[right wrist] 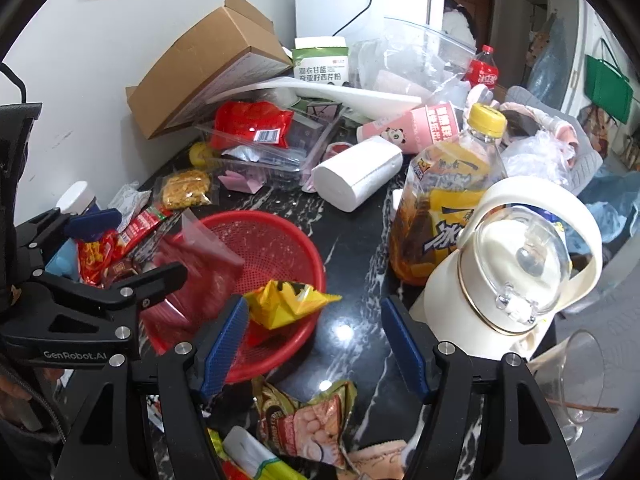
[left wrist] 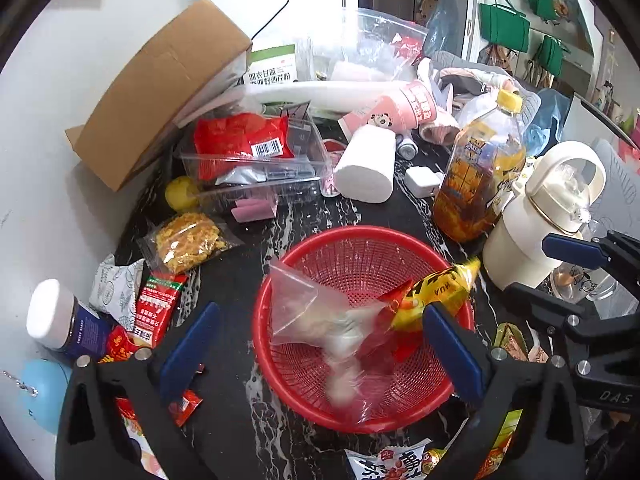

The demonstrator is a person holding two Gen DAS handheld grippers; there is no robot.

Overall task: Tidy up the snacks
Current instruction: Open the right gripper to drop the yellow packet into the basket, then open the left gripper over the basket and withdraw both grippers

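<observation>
One basket between my wide, empty left gripper's jaws: one clear bag (blurred), one yellow packet angled up-right; my right gripper half-open, empty.

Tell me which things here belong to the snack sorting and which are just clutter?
Job:
- red basket
- clear bag dropping into it, blurred
- yellow packet on its rim
- noodle snack pack
- red sachet
- biscuit packet

Lying about:
- cardboard box
- tissue roll
- tea bottle
- cream flask
- charger
</observation>
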